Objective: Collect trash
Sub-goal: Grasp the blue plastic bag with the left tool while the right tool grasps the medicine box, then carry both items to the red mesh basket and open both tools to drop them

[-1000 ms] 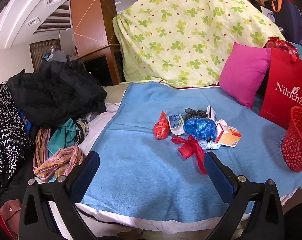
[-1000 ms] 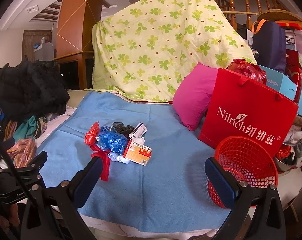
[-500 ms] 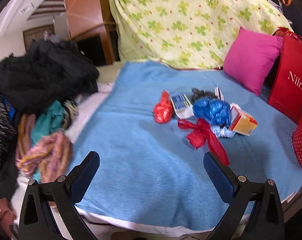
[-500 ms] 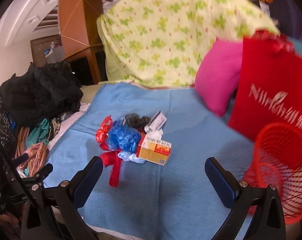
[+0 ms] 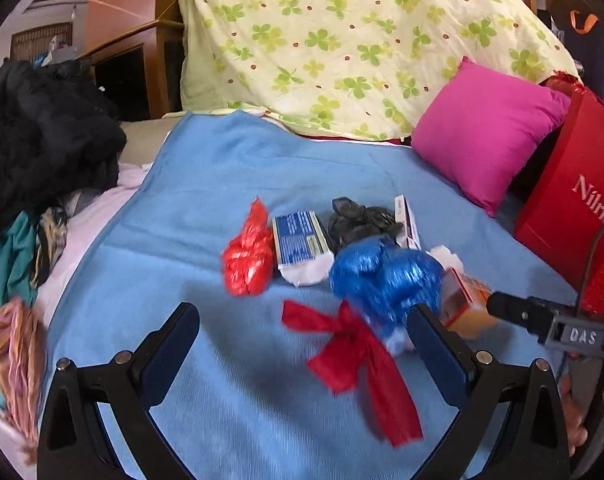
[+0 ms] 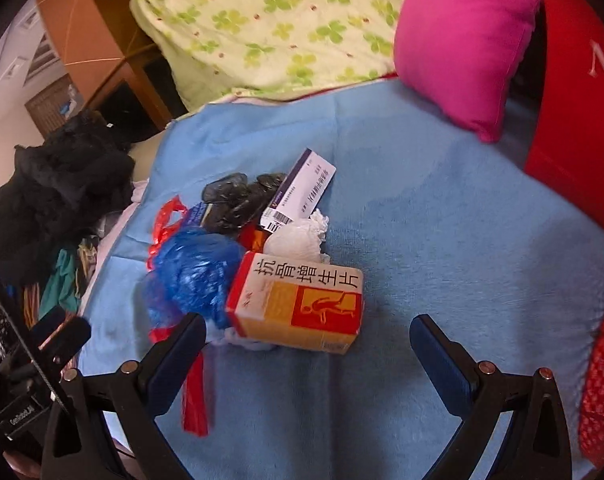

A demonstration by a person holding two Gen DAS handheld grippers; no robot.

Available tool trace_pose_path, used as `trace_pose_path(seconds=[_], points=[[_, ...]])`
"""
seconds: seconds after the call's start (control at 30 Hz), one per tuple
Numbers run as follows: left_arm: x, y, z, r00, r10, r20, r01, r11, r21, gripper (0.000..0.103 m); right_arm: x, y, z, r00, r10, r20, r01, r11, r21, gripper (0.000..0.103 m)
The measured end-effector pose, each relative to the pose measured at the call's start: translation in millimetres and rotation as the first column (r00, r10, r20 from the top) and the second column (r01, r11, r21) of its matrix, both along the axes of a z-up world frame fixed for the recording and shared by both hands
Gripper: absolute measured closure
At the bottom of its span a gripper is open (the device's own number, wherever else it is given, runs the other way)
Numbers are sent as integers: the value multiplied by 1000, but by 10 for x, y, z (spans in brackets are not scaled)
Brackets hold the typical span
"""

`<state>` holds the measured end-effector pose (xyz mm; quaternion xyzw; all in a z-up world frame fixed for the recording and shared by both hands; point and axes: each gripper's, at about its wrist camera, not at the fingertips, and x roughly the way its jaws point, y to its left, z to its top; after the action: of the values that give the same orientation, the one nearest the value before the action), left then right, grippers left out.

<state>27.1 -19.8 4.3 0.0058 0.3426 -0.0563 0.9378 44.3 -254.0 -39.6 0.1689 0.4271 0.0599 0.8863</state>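
Now both tools closer to trash pile (image 5: pixel 341 264), jaws wide apart.

Blue blanket (image 5: pixel 206 184); magenta pillow (image 5: pixel 485 128); yellow sheet (image 5: pixel 341 40) w/ green clovers; red basket (image 6: pixel 601 392); orange/red/white medicine box (image 6: pixel 298 304); blue plastic bag (image 6: pixel 194 268).

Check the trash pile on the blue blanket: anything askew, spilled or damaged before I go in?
Nothing looks spilled. The orange medicine box lies on its side against the blue plastic bag, and the white box is propped at a tilt on the black bag. Both tongs are open, holding nothing.
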Motion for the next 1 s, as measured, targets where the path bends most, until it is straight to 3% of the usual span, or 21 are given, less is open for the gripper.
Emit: trace_pose_path(seconds=[0.17, 0.3, 0.33, 0.4, 0.53, 0.77, 0.97, 1.0], points=[[135, -2, -181, 999, 20, -40, -20, 1000, -2, 0, 171, 81, -132, 999, -5, -37, 5, 1000, 0, 0], [187, -11, -184, 1000, 9, -20, -9, 1000, 7, 0, 231, 76, -194, 999, -35, -42, 36, 999, 8, 0], [211, -8, -187, 1000, 6, -21, -6, 1000, 4, 0, 237, 60, -211, 998, -45, -45, 46, 999, 16, 2], [254, -8, -200, 1000, -7, -27, 7, 1000, -17, 0, 260, 29, -257, 998, -36, -60, 39, 997, 59, 21], [310, -79, -186, 998, -56, -20, 54, 997, -62, 0, 222, -50, -239, 997, -45, -60, 49, 996, 68, 20], [412, -432, -193, 989, -146, -18, 143, 984, -106, 0, -17, -411, 16, 987, -159, 24, 157, 985, 71, 20], [560, -649, -326, 989, -132, -65, 124, 986, -111, 1, -220, -585, 287, 961, -237, 143, 233, 972, 45, 20], [577, -681, -356, 989, -129, -71, 121, 987, -104, 12, -249, -599, 326, 957, -241, 162, 238, 970, 39, 20]])
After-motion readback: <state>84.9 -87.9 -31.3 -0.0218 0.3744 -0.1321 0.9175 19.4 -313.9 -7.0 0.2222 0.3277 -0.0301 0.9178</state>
